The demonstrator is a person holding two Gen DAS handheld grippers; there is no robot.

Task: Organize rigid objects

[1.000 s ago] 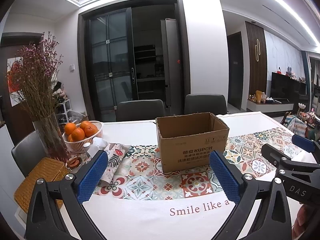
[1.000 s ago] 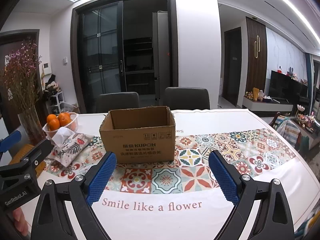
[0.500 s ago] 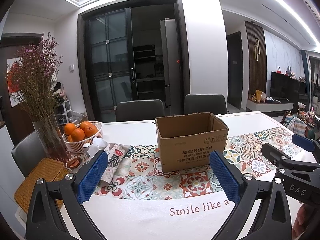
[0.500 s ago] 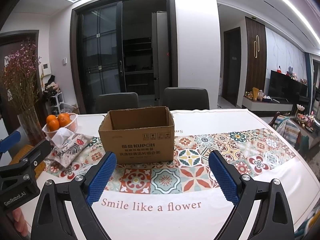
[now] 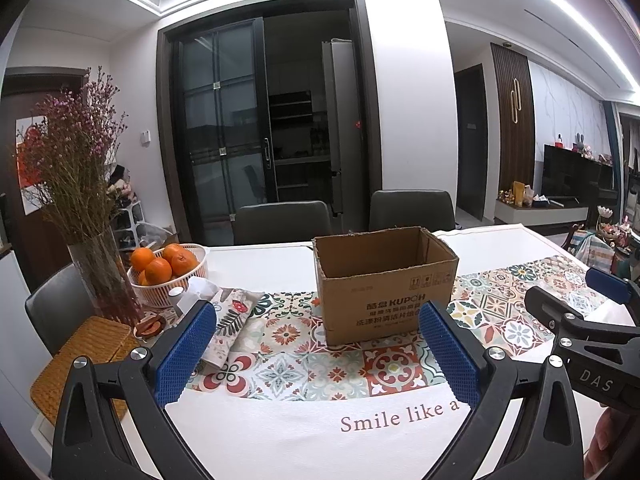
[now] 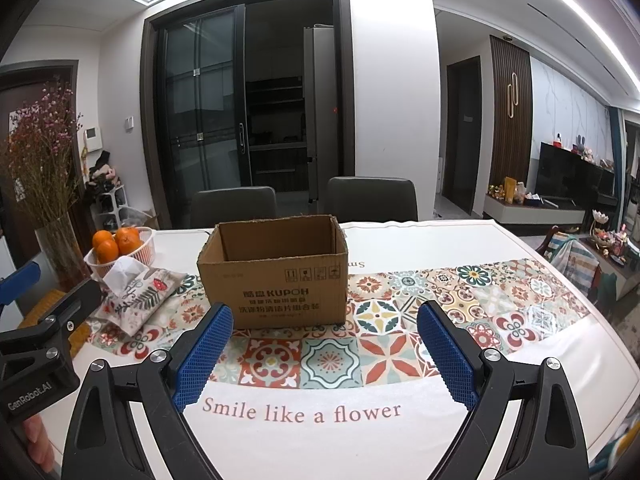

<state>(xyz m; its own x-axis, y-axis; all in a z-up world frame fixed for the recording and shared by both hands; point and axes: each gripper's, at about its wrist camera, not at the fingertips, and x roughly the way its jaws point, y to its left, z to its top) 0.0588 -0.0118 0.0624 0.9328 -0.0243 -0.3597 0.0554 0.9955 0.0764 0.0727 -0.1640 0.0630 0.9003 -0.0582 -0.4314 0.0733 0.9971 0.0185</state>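
Hovering near the open cardboard box, left gripper and right gripper both gaping wide, holding nothing; advisable: approaching level, squaring pads to box walls.

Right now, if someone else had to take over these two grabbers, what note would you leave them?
Left gripper: open, holding nothing, hovering over the tablecloth.
Right gripper: open, holding nothing, beside the left one.
Cardboard box: upright on the patterned runner, top open; what shows of its inside looks bare.
Left of the box: tissue pouch, basket of oranges, vase of dried flowers.
Done: nothing packed that I can see.
Left: pick the items to organize; none is in either gripper yet.
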